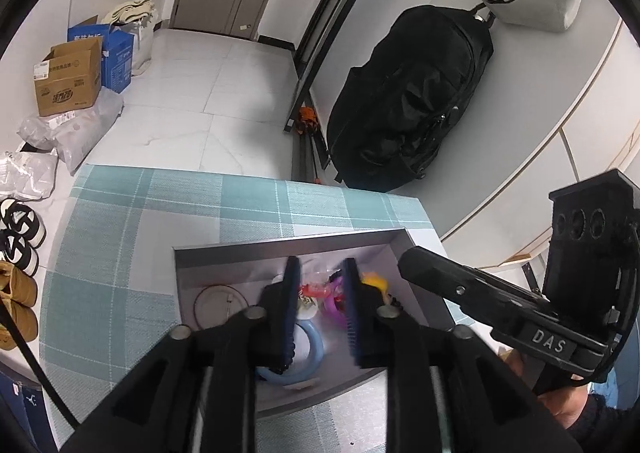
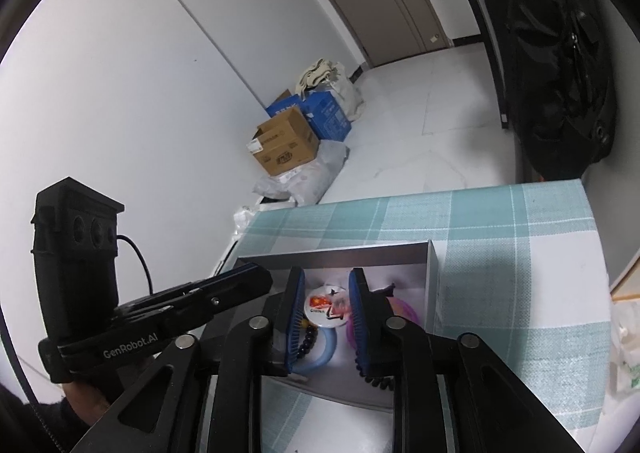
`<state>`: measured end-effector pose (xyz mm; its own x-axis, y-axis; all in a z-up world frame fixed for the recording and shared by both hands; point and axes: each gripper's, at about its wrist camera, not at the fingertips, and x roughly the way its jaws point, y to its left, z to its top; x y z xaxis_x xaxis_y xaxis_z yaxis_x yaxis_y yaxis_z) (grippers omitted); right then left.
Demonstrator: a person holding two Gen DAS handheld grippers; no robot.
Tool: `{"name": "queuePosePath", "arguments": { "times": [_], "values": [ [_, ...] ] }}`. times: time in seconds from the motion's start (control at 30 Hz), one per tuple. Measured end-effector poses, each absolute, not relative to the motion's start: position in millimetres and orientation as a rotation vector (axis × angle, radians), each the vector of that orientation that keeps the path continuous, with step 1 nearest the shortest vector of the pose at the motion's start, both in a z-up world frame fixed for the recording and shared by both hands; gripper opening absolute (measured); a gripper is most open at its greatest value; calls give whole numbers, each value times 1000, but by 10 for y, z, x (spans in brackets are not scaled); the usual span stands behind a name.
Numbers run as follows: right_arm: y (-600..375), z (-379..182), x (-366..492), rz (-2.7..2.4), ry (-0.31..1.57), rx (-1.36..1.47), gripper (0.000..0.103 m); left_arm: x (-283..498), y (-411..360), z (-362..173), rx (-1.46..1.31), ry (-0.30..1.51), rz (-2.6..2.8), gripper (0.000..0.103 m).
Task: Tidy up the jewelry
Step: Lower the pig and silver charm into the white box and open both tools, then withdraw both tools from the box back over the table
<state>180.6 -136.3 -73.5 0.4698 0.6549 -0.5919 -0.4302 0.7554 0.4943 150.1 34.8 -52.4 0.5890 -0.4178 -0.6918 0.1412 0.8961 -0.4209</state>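
A grey open box (image 1: 280, 247) sits on a teal checked tablecloth (image 1: 120, 253). It holds a blue ring (image 1: 314, 349), a purple bangle (image 1: 336, 307), a thin wire hoop (image 1: 218, 303), a yellow piece (image 1: 376, 281) and a red-printed badge (image 2: 326, 307). My left gripper (image 1: 318, 277) hovers open over the box, empty. My right gripper (image 2: 326, 287) is also open over the box (image 2: 340, 253). A dark bead bracelet (image 2: 310, 337) lies by its left finger. Each gripper shows in the other's view.
A black backpack (image 1: 408, 101) leans on the wall beyond the table. Cardboard boxes (image 1: 68, 79) and plastic bags (image 1: 72, 129) stand on the tiled floor at left, shoes (image 1: 18, 233) beside the table. A white bag (image 2: 626, 341) lies at the table's right edge.
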Motion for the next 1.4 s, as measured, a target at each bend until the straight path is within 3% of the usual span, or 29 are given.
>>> {"name": "queuePosePath", "arguments": {
  "times": [0.1,0.17,0.4,0.5,1.0,1.4],
  "values": [
    [-1386,-717,1779,667,831,287,40,1480,372,-516,-362,874,-331,44],
    [-1399,-698,1751,648,814,273,48,1454,377,-497,-358,860,-312,50],
    [-1437,-625,1661,623,771,236,69,1354,381,-448,-292,830,-220,55],
    [-1435,-589,1607,618,754,219,76,1279,397,-403,-274,797,-165,64],
    [-1581,-469,1117,569,687,154,85,802,337,-238,-157,670,4,72],
    [-1577,-374,802,566,634,99,91,551,200,-219,-137,676,17,74]
  ]
}}
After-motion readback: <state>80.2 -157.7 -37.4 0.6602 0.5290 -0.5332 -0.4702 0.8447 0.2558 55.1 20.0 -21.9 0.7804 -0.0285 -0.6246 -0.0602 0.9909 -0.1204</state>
